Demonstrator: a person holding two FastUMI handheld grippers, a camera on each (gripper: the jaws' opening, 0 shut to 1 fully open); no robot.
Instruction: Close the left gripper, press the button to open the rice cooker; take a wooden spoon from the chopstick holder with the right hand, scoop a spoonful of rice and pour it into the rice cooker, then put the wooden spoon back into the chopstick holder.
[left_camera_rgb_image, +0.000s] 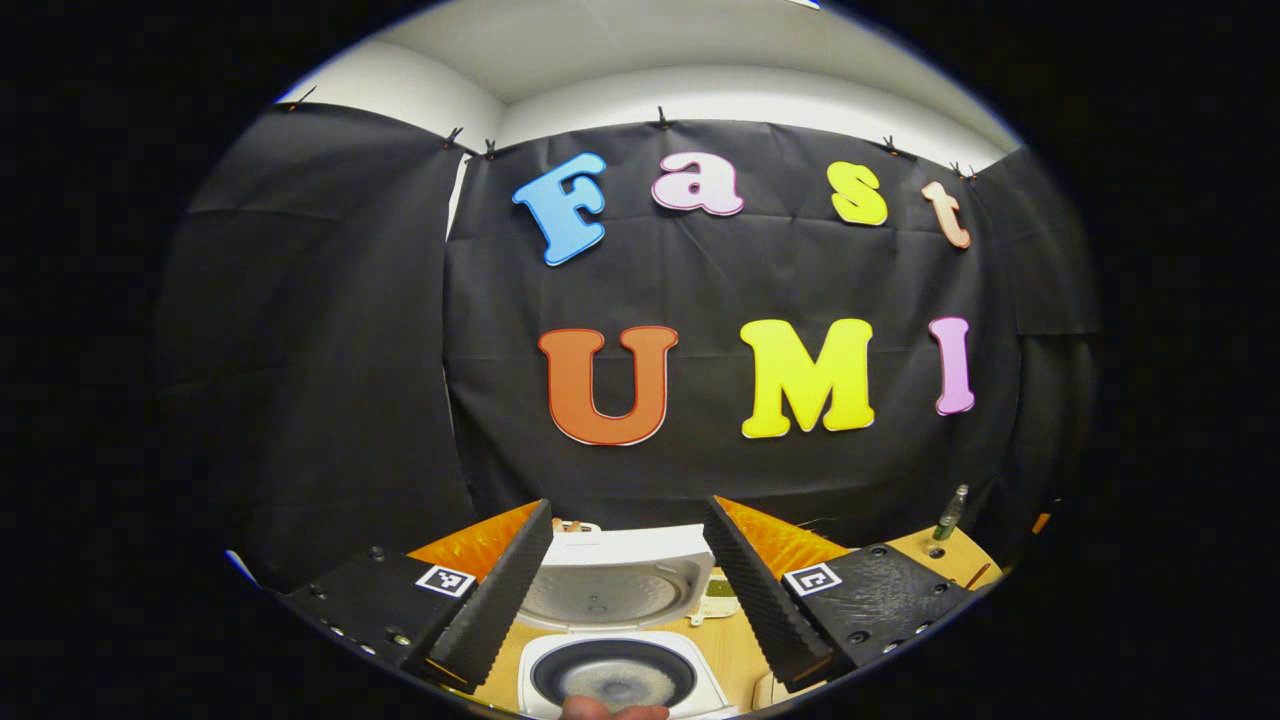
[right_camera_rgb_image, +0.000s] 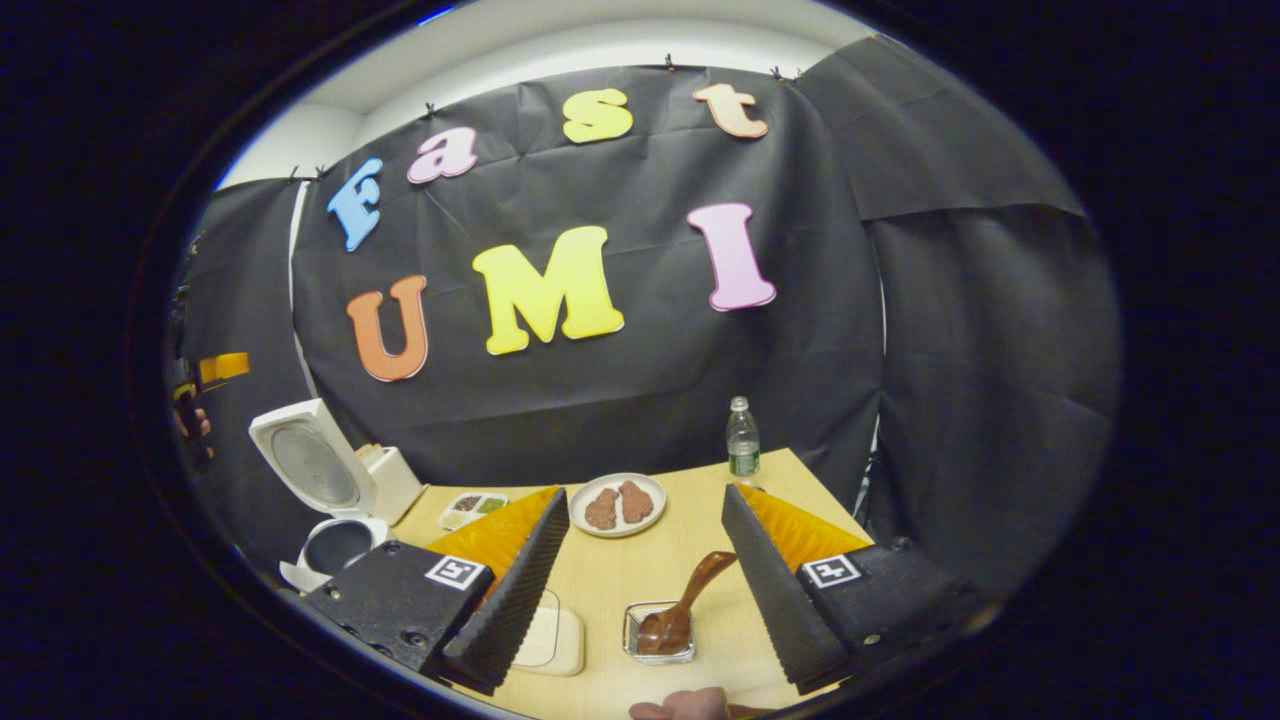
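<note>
Rice cooker lid up, pot exposed between the wide-open left claw. Right claw also wide, empty. Wooden spoon rests in a small glass holder on the tabletop, near. Next, I'd judge: descend over the angled handle, pinch mid-handle, lift straight.

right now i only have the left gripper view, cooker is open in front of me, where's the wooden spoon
Observer: The wooden spoon rests bowl-down in a small clear container on the table, ahead of the right gripper.
Operator: is right holding it
Observer: No, its fingers are open and apart from the spoon.
Operator: anything behind it
Observer: A plate with two brown pieces, and a bottle farther back.
</note>
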